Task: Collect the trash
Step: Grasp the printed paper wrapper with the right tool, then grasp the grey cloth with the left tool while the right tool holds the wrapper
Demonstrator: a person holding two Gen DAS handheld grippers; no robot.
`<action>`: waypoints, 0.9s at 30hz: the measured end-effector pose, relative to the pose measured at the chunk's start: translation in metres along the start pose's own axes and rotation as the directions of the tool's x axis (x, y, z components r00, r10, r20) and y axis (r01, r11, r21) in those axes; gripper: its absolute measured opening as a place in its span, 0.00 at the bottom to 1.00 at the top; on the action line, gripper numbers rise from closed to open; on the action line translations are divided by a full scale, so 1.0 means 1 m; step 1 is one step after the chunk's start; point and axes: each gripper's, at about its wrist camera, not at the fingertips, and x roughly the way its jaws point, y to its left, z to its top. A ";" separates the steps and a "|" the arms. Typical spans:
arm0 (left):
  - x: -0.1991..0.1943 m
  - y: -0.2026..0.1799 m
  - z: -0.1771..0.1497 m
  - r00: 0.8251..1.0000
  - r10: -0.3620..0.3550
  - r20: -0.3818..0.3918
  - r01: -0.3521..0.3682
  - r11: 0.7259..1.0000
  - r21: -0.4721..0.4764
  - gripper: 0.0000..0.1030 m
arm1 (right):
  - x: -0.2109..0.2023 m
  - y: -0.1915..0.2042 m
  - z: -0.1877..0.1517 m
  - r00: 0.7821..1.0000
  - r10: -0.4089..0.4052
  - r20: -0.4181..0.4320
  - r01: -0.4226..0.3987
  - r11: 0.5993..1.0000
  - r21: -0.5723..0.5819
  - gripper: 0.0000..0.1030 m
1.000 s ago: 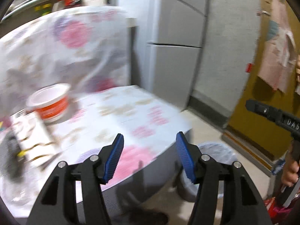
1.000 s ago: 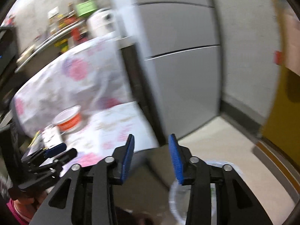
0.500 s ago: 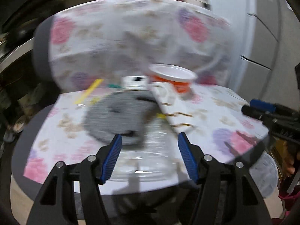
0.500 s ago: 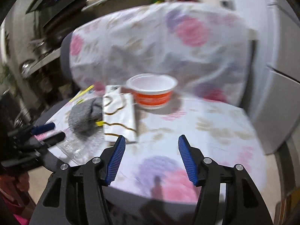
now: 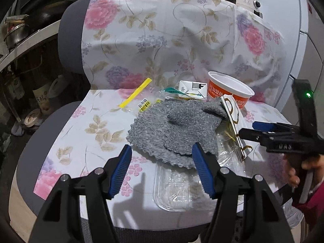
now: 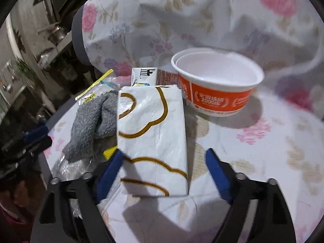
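Right wrist view showed the right gripper [image 6: 164, 174] opening wide around the white packet [image 6: 154, 137] near the chair seat's front edge, not yet gripping. Next it needed closing. The left gripper [image 5: 162, 168] hung half open, empty.

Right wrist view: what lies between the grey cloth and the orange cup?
The white packet with gold lines lies between the grey cloth and the orange cup in the right wrist view, overlapping the cloth's edge. A small carton stands behind it.
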 end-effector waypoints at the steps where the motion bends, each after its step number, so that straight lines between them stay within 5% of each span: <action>1: 0.002 0.001 0.000 1.000 0.001 -0.001 -0.001 1.000 0.001 0.58 | 0.005 -0.003 0.002 1.000 0.016 -0.007 -0.015 1.000 0.008 0.84; 6: 0.007 0.005 0.002 1.000 0.008 -0.008 -0.008 1.000 -0.006 0.58 | 0.023 -0.013 0.007 0.990 0.137 -0.031 -0.134 0.988 0.070 0.83; 11: 0.009 0.015 0.002 1.000 0.023 -0.015 -0.023 0.999 -0.031 0.58 | 0.013 0.002 0.004 0.989 0.142 -0.037 -0.140 0.989 0.039 0.54; 16: 0.002 0.020 0.002 1.000 0.026 -0.006 -0.026 0.999 -0.045 0.58 | -0.018 0.015 -0.003 0.989 0.148 -0.008 -0.148 0.989 0.004 0.36; 19: -0.005 0.021 0.002 1.000 0.020 0.001 -0.019 0.998 -0.053 0.58 | -0.041 0.023 -0.006 0.989 0.149 0.019 -0.149 0.989 -0.009 0.12; 21: -0.009 0.019 0.001 1.000 0.017 0.005 -0.017 0.999 -0.051 0.59 | -0.054 0.028 -0.008 0.989 0.140 0.040 -0.140 0.990 -0.020 0.08; 24: -0.012 0.017 -0.001 1.000 0.015 0.004 -0.015 0.998 -0.055 0.59 | -0.060 0.036 -0.010 0.998 0.060 0.018 -0.060 0.997 -0.044 0.09; 27: -0.014 0.011 -0.005 1.000 0.008 0.002 -0.008 0.999 -0.049 0.59 | -0.052 0.035 -0.021 0.988 -0.140 -0.059 0.135 0.987 -0.087 0.09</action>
